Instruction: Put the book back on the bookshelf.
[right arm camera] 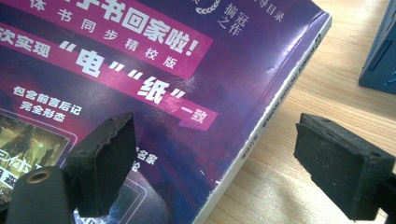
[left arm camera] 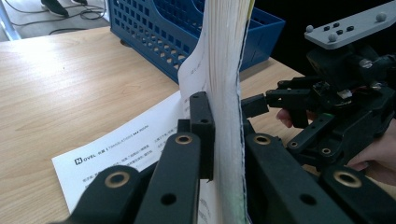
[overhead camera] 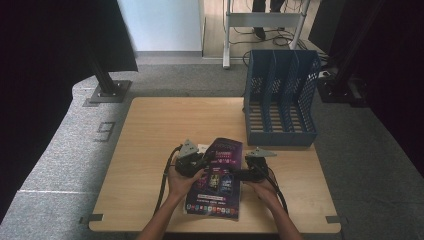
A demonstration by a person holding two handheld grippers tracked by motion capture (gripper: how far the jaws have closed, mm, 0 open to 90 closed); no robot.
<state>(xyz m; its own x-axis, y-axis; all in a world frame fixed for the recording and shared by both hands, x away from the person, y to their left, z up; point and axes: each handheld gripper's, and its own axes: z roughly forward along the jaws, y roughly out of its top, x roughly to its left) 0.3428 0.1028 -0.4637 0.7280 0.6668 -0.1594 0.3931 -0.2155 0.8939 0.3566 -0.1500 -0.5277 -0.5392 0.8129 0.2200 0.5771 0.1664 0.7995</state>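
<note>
Clamping the book (left arm camera: 224,93) by its left page edge, the left gripper (left arm camera: 219,140) lifts it near the table's (overhead camera: 150,130) middle; the right gripper (right arm camera: 215,158) is open over the spine, so pages may tear or slip.

We see both forearms reaching in from below; the left gripper (overhead camera: 199,163) has its jaws clamped together, while the right gripper (overhead camera: 241,174) holds its jaws spread wide.
</note>
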